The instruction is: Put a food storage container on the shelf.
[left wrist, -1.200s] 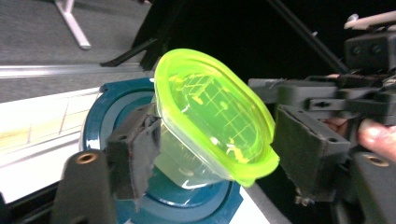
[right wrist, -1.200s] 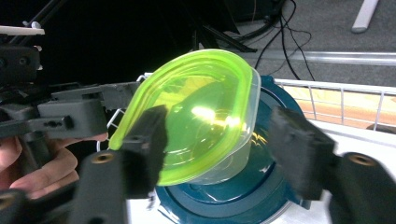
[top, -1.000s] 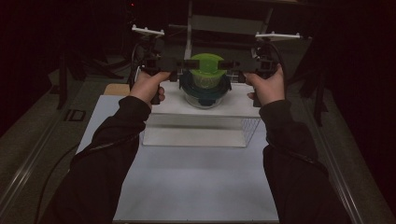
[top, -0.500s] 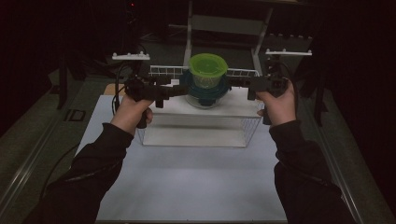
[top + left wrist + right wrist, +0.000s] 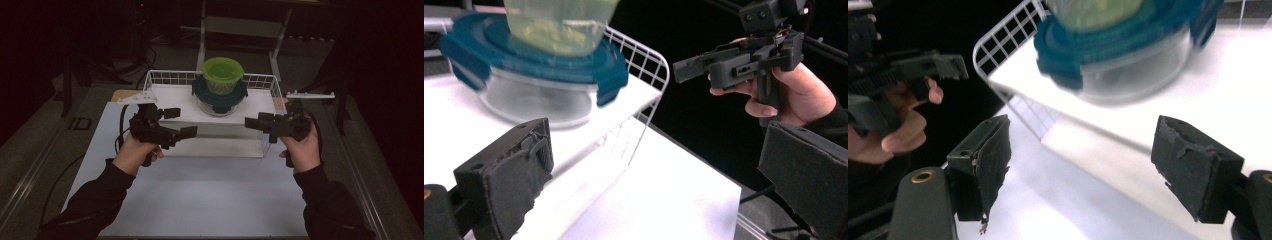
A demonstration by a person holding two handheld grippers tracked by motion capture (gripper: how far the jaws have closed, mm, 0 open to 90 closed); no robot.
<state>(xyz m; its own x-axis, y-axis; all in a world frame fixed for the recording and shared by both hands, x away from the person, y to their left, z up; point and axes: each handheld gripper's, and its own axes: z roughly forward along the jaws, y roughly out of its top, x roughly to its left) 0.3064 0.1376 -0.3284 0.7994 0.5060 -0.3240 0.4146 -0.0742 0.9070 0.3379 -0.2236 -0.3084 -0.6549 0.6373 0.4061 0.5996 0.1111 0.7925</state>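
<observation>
Both the left hand-held gripper (image 5: 187,132) and the right hand-held gripper (image 5: 252,121) stand released and empty, apart from the green cup (image 5: 223,74) perched on the blue-lidded container (image 5: 219,95) on the raised white shelf (image 5: 175,102); a careless sideways approach risks toppling that stack.

This looks like a lab or test room rather than a home: a white table (image 5: 200,200) lit in the middle of the frame, dark floor around it, cables (image 5: 145,55) at upper left, and a metal stand (image 5: 245,25) at top centre.
</observation>
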